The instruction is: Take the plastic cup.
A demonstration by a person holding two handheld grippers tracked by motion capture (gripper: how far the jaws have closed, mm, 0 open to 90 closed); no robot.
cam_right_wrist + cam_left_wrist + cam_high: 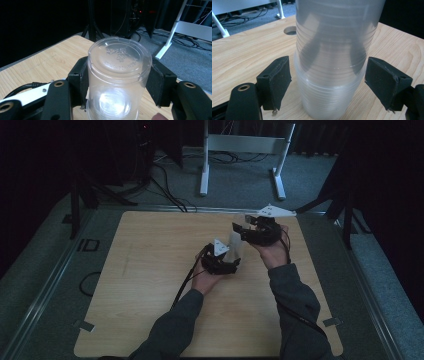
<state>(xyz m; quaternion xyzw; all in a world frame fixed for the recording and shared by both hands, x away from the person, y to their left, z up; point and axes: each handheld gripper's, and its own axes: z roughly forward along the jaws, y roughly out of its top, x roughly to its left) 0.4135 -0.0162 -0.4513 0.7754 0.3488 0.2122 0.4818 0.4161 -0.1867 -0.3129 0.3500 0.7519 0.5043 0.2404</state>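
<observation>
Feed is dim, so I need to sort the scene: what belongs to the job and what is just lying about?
In the job:
stack of clear plastic cups
top cup, gripped by right tool
left tool, jaws beside the stack

Lying about:
white table frame
floor cables

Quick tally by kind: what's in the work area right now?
Tongs: 2, left tongs and right tongs
Clear cup stack: 1, nested cups too close to count
Table: 1
Total: 4
</observation>
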